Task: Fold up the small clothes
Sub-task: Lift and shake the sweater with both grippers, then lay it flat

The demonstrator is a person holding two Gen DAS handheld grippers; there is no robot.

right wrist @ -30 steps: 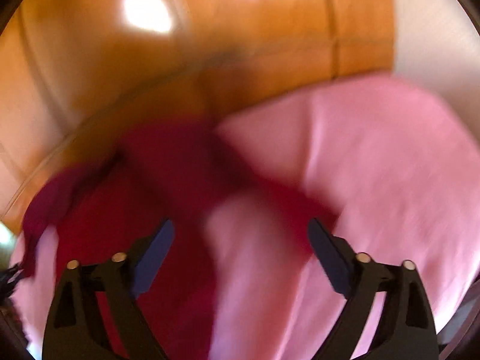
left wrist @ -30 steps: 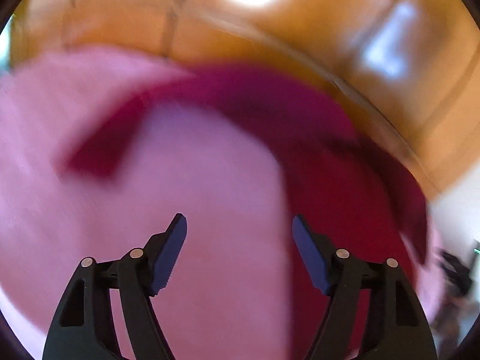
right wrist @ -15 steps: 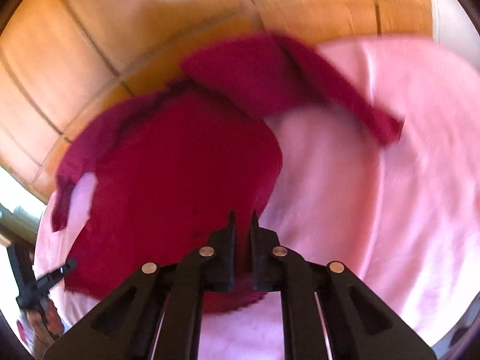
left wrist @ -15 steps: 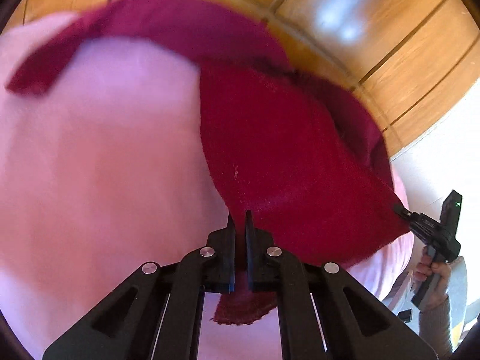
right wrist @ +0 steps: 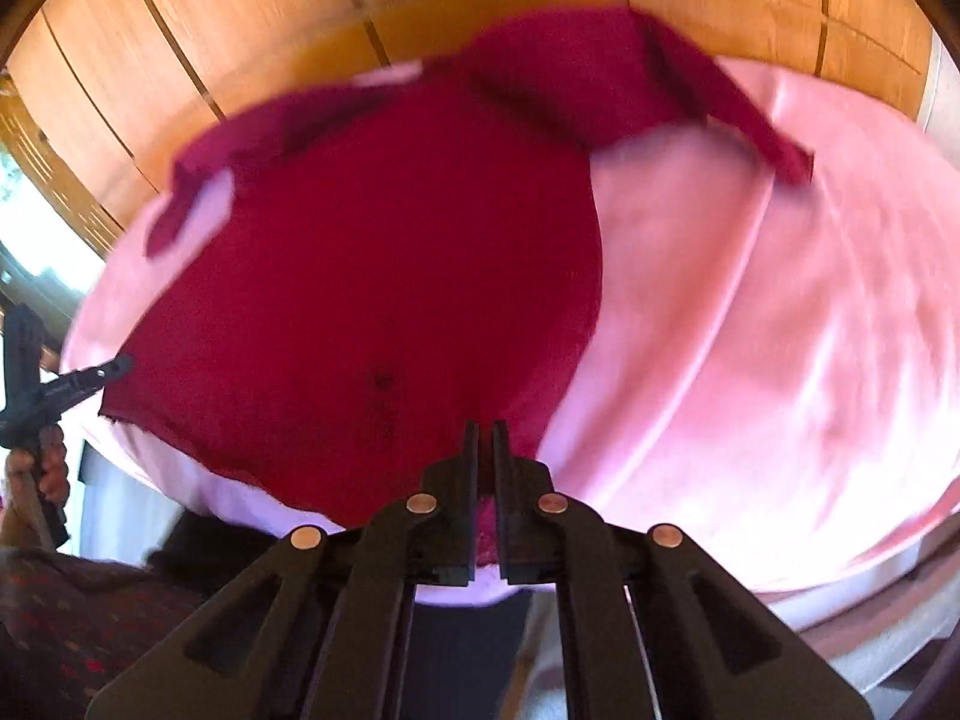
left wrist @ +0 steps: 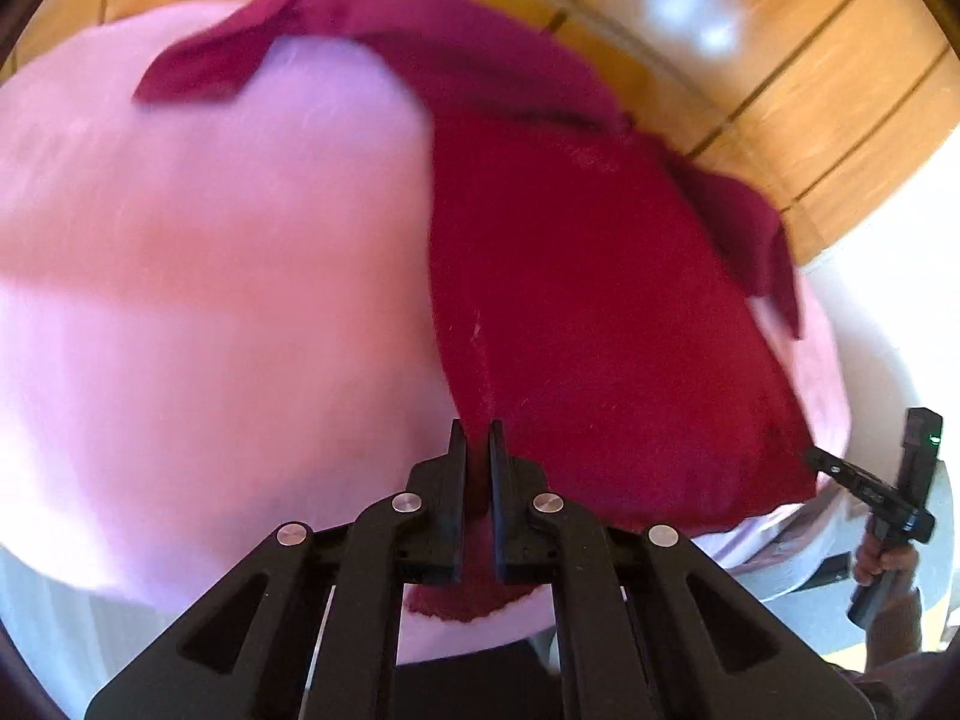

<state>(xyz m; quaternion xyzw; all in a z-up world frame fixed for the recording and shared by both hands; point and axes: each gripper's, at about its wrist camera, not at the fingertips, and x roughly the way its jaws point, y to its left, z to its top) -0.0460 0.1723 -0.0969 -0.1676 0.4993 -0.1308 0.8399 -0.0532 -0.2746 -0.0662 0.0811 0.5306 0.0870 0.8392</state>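
A dark red long-sleeved top (left wrist: 600, 300) lies spread on a pink sheet (left wrist: 210, 300). My left gripper (left wrist: 478, 429) is shut on its near hem at one bottom corner. My right gripper (right wrist: 485, 427) is shut on the hem of the red top (right wrist: 384, 276) at the other bottom corner. One sleeve (left wrist: 204, 72) stretches out to the far left in the left wrist view; it shows at the far right in the right wrist view (right wrist: 756, 126). The other sleeve (left wrist: 756, 234) lies folded near the far edge. Each view shows the other gripper (left wrist: 834, 462) at the hem.
The pink sheet (right wrist: 780, 330) covers a rounded surface that drops off at the near edge. Glossy wooden panels (left wrist: 780, 60) stand close behind it. A person's hand (left wrist: 888, 558) holds the other gripper's handle at the right of the left wrist view.
Both grippers went from wide open above the cloth to shut on the top's hem. Since half a second ago the top has pulled flatter and shifted slightly toward me.
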